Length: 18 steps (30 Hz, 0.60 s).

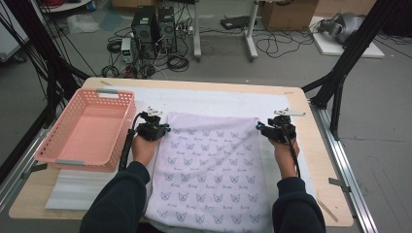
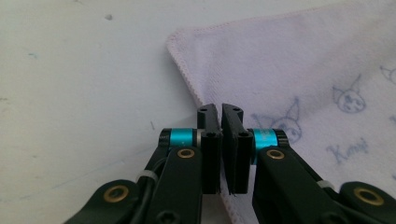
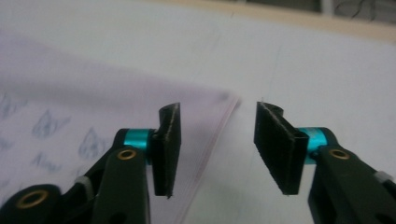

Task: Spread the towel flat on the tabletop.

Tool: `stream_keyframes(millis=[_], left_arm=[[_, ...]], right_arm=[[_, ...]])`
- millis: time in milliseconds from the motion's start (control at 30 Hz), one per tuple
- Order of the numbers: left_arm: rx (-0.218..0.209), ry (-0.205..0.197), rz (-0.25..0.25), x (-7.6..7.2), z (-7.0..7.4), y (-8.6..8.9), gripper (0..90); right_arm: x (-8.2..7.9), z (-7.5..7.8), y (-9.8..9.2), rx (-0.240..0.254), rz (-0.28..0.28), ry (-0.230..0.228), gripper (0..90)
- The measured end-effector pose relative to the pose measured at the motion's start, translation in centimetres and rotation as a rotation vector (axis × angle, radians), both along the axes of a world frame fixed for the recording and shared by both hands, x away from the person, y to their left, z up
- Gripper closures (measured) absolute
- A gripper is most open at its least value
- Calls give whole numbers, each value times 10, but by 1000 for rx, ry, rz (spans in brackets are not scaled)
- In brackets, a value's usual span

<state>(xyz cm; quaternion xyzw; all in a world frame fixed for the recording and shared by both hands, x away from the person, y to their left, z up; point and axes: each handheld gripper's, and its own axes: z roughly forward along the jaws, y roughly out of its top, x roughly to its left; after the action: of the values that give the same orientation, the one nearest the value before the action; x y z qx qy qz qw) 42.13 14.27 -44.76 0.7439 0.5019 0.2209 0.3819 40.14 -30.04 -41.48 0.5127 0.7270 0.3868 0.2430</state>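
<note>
I have 1 towel (image 1: 209, 170) spread flat on the white mat (image 1: 204, 99), lilac with a small printed pattern, its near end hanging over the near table edge. It looks like folding work to me, and I judge it barely begun: the cloth lies open, no fold made yet.

My left gripper (image 2: 219, 140) sits at the towel's far-left corner. Its jaws stand almost together, and in the left gripper view the hem runs right between them, so I read them as pinched on that edge. My right gripper (image 3: 217, 140) is at the far-right corner with its jaws apart; the towel's edge lies between them in the right gripper view, but the pads press on nothing.

So 1 corner is taken, 1 is left to take. After that I expect the far edge needs lifting and carrying toward the near side.

Count: 1 towel, 2 grippers, 1 pink basket (image 1: 60, 150) standing empty to the left of the towel, 1 table (image 1: 320, 160).
</note>
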Motion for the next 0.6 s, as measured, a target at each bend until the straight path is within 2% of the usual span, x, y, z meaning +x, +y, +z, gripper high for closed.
stream_keyframes(millis=[33,67,100,167,233,267,300,333,367,400,433,467,500,533,600], left_arm=[[-11,-5,35,2,0,4,866],[-41,-13,90,5,0,13,866],[-72,-12,119,7,0,19,866],[-101,-3,126,9,-2,24,863],[-83,-16,105,8,-3,22,842],[-81,-22,96,7,-3,21,788],[-103,-23,92,7,-2,20,703],[-107,-15,86,7,-2,21,649],[-112,-11,86,7,-1,21,627],[-115,-4,82,6,-1,21,586],[-126,6,74,5,0,20,552],[-122,8,67,4,1,20,540],[-119,6,56,2,2,19,530],[-129,7,44,-1,3,19,526],[-168,39,13,-7,5,18,523]], right_arm=[[-3,-3,0,-1,24,20,518],[-5,-4,2,0,30,26,522],[-8,-7,4,-12,46,42,520],[-11,-13,8,-4,89,82,513],[-12,-23,17,-21,137,126,506],[-12,-26,20,-25,158,138,517],[-13,-29,26,-46,174,150,524],[-14,-30,31,-84,177,118,651],[-14,-29,33,-84,210,115,815],[-14,-28,35,-121,226,103,865],[-13,-27,37,-161,234,96,872],[-11,-26,39,-222,210,71,874],[-9,-26,37,-257,183,49,875],[-5,-27,31,-264,125,17,874],[1,-29,18,-240,-1,-21,870]])
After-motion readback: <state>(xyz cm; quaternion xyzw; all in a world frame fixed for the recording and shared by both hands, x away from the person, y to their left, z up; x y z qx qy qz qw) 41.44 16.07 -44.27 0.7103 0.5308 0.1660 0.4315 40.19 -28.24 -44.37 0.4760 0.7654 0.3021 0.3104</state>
